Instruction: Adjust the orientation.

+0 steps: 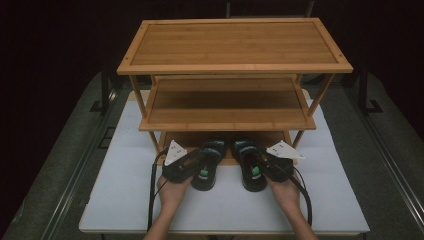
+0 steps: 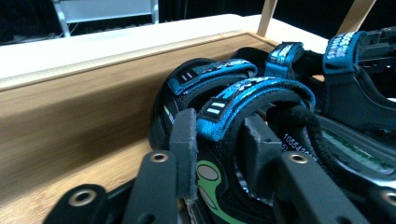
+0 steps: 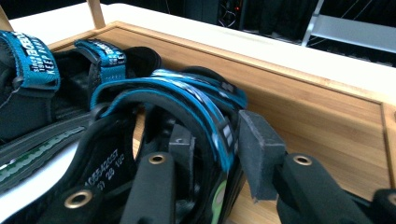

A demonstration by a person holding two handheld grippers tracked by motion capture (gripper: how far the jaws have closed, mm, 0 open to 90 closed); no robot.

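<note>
Two light, soft-strapped sandals, left (image 1: 206, 167) and right (image 1: 251, 167), lie half on the rack's (image 1: 235, 45) bottom shelf, each best taken by its blue heel strap, around which the left tongs (image 2: 219, 140) and right tongs (image 3: 219, 144) are loosely parted.

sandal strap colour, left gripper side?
Bright blue with white lettering and stripes on the strap of the black sandal; clearest in the left gripper view.

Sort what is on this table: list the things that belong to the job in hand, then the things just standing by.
In the job:
left sandal
right sandal
left gripper
right gripper
rack's bottom shelf, where the sandal toes rest

Standing by:
middle shelf
top shelf
white table
</note>
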